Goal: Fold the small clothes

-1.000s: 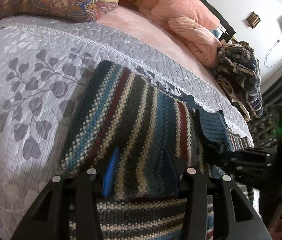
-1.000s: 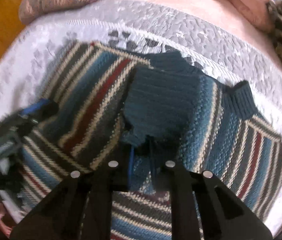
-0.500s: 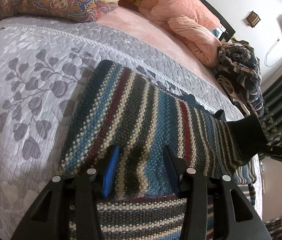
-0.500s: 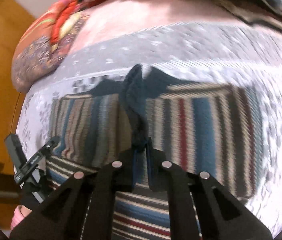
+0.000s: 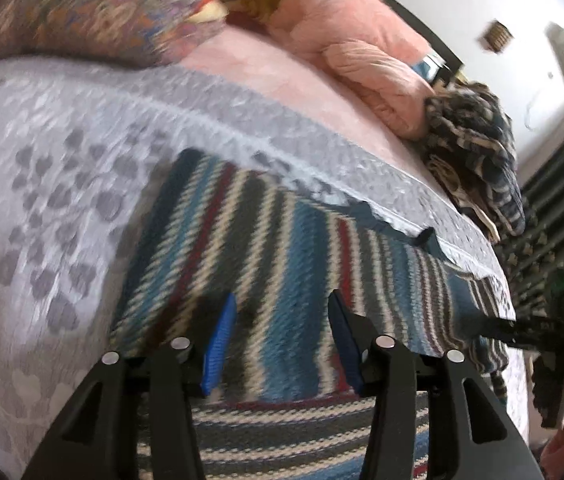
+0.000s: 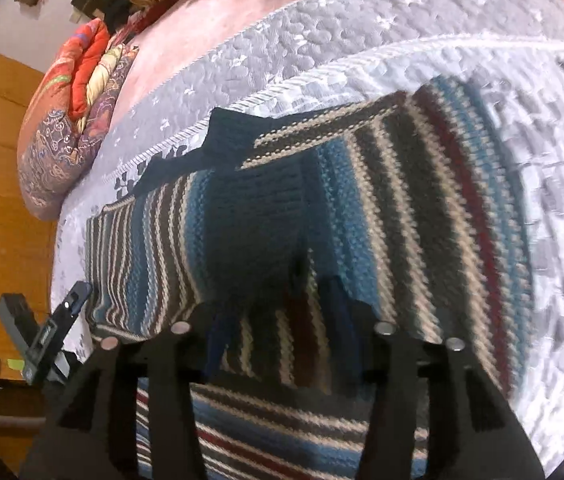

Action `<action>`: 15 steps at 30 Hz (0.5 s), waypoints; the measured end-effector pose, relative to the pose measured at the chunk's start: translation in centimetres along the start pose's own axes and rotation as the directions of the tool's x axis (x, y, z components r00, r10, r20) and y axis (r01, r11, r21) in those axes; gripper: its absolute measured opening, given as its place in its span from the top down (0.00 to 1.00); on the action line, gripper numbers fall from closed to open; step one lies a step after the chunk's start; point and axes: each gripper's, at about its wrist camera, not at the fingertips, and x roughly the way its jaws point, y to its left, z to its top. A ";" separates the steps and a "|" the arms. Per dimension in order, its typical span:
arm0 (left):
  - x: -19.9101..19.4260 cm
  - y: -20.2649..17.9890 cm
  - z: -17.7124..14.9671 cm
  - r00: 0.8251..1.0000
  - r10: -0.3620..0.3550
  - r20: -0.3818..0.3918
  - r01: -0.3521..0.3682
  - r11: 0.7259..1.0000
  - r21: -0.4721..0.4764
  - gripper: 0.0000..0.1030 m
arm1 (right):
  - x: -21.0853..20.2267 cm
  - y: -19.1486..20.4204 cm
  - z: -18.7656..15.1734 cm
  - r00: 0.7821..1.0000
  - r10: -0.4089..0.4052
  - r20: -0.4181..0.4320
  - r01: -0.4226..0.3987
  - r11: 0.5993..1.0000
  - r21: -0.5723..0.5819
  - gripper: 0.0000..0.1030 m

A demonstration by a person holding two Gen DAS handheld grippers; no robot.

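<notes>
On grey bedspread (image 5: pixel 61 152): striped sweater (image 5: pixel 282 248) flat; left gripper (image 5: pixel 282 336), right gripper (image 6: pixel 277 312) jaws spread, empty.

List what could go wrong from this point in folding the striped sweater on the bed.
1. Both tongs, left and right, stand open over the striped sweater; nothing pins the fold, so the springy knit might creep back.
2. The dark ribbed flap lies loosely across the stripes and might bunch at the next fold.
3. The sweater's near edge overhangs the grey quilt, so it could slide off.
</notes>
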 end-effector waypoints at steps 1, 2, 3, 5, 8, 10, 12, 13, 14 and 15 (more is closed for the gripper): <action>0.2 -0.3 -0.1 1.000 -0.006 -0.007 0.006 1.000 0.008 0.49 | 0.3 0.1 0.1 1.000 0.003 0.000 -0.003 1.000 -0.001 0.70; 0.6 -0.6 -0.2 1.000 -0.011 -0.021 0.012 1.000 0.016 0.49 | 0.5 0.2 0.2 1.000 0.004 0.003 -0.004 1.000 -0.004 0.80; 0.9 -0.8 -0.4 1.000 -0.010 -0.030 0.010 1.000 0.022 0.49 | 0.6 0.4 0.3 1.000 0.006 0.009 -0.006 1.000 -0.006 0.90; 1.3 -0.8 -0.7 0.999 0.000 -0.046 0.001 1.000 0.031 0.48 | 0.3 0.6 0.4 1.000 0.013 0.025 -0.013 1.000 -0.013 0.92; 1.5 -0.4 -1.0 0.998 0.003 -0.061 -0.001 1.000 0.029 0.48 | -0.9 1.1 0.2 0.999 0.000 0.035 0.002 0.999 -0.045 0.93; 1.5 -0.2 -1.1 0.998 -0.002 -0.068 0.005 0.999 0.034 0.48 | -1.2 1.1 0.0 0.999 -0.028 0.015 0.029 0.999 -0.040 0.93; 1.7 -0.3 -1.2 0.997 -0.002 -0.077 0.005 0.999 0.037 0.48 | -0.7 0.7 -0.3 0.998 -0.058 0.002 0.058 0.998 -0.035 0.93; 1.8 -0.3 -1.2 0.997 -0.001 -0.080 0.003 0.999 0.037 0.48 | -0.2 0.4 -0.5 0.998 -0.069 -0.006 0.069 0.997 -0.032 0.93; 1.8 -0.3 -1.3 0.997 0.001 -0.081 0.002 0.999 0.041 0.48 | 0.3 0.1 -0.5 0.996 -0.082 -0.018 0.082 0.996 -0.026 0.93; 1.9 -0.3 -1.4 0.997 0.003 -0.083 0.001 0.999 0.048 0.48 | 1.0 -0.2 -0.7 0.996 -0.085 -0.026 0.084 0.996 -0.018 0.93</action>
